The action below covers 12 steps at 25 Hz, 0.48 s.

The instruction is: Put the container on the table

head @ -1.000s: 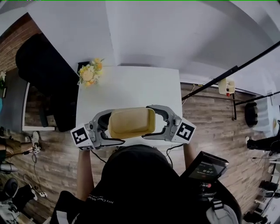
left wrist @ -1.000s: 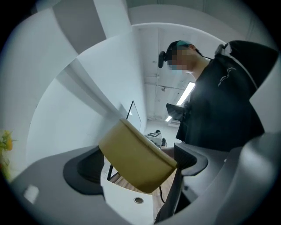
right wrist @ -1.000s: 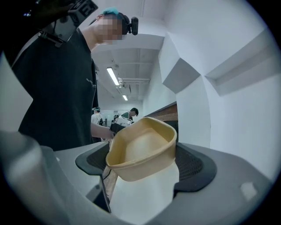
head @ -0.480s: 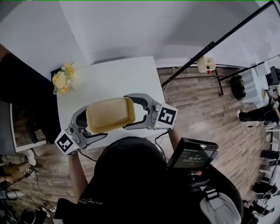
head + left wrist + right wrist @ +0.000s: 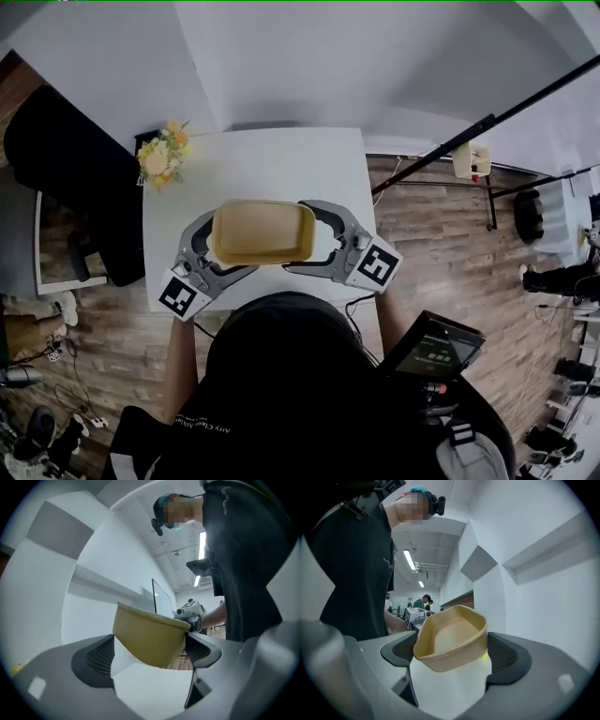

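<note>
Clearly, the container (image 5: 262, 232) is not yet set down: it is carried in the air over the near part of the white table (image 5: 272, 164), and in the left gripper view some wooden floor is seen under its base. The carrying is judged nearly finished. What is left is the lowering onto the tabletop and the letting go by both grippers.

The container is an empty tan tray, rectangular with rounded corners. Its walls are tapered toward a smaller base and its rim is slightly rolled. The surface is matte and looks like pressed fibre, so it is judged light and a little soft under pressure.

The left gripper (image 5: 217, 251) is clamped on the end at 9 o'clock, and the right gripper (image 5: 314, 239) on the end at 3 o'clock. In each gripper view the tray is pressed between two dark, finely textured pads set in smooth grey shells.

The tabletop is flat, smooth and plain. At 10 o'clock from the container, a small bunch of yellow flowers (image 5: 159, 159) is placed at the table's far corner, well apart from the tray.
</note>
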Motion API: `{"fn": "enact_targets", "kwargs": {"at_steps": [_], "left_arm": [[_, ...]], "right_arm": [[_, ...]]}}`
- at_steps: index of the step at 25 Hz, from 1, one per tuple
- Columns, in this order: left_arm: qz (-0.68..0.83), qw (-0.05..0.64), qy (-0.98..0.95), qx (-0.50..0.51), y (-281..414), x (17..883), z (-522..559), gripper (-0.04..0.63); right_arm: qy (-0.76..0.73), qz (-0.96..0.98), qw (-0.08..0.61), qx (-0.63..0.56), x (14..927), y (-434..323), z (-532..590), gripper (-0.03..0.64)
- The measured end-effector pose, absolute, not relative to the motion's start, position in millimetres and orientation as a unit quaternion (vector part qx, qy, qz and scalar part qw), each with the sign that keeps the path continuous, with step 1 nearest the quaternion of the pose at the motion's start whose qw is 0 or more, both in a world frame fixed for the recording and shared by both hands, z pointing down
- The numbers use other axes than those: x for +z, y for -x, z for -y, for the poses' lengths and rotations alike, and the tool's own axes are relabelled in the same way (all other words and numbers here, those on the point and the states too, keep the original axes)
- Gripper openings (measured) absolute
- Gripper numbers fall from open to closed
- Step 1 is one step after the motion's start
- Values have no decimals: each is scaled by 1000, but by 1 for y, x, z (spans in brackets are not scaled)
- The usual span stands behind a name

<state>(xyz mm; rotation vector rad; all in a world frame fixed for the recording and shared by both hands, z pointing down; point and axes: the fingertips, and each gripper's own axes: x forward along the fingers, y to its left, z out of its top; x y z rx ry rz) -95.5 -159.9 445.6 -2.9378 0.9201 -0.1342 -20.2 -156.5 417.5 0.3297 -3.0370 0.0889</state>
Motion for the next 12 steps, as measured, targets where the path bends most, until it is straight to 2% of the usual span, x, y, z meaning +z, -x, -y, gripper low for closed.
{"fn": "enact_targets", "kwargs": {"at_steps": [12], "left_arm": [[-341, -4, 939, -37, 99, 460, 157, 476]], "right_arm": [[-119, 989, 74, 42, 444, 22, 154, 482]]}}
